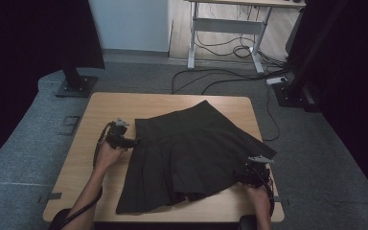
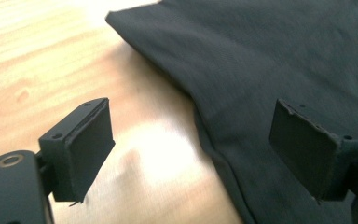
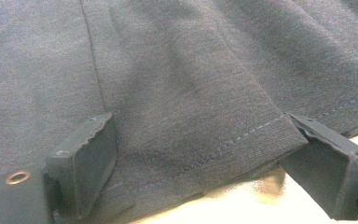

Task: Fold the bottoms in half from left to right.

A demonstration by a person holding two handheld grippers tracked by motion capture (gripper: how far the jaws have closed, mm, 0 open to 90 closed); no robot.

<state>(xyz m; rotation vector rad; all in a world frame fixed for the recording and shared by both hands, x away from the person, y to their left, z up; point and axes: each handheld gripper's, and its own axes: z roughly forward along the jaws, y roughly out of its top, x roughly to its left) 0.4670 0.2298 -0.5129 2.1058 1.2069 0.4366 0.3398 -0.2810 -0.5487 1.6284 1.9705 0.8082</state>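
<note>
**A:** Nearest my lens is the right gripper [image 3: 200, 163]; its jaws are spread wide, with the stitched hem of the black skirt [image 3: 177, 84] lying between them. The pads don't press on the cloth, so I'm pinching nothing.

**B:** And the other hand?

**A:** My left gripper [image 1: 133, 142] sits just beside the skirt's [image 1: 191, 153] left edge, near the waistband corner. Its jaws also stand apart: one over bare wood, the other over the fabric, nothing clamped between them.

**B:** Where does the skirt lie?

**A:** Flat on the wooden table [image 1: 110, 108], waistband towards the far side, pleats fanning down to my near edge. It covers the middle and right of the top; the right hem corner reaches the table's edge by my right gripper [image 1: 250, 173].

**B:** What about the room?

**A:** Grey carpet [image 1: 316, 158] all round. A second desk [image 1: 230, 24] stands well behind on a white frame, with black cables [image 1: 220, 76] trailing across the floor. Dark curtains [image 1: 28, 43] hang on both sides, and a black stand base [image 1: 74, 86] sits at the table's far left corner
</note>
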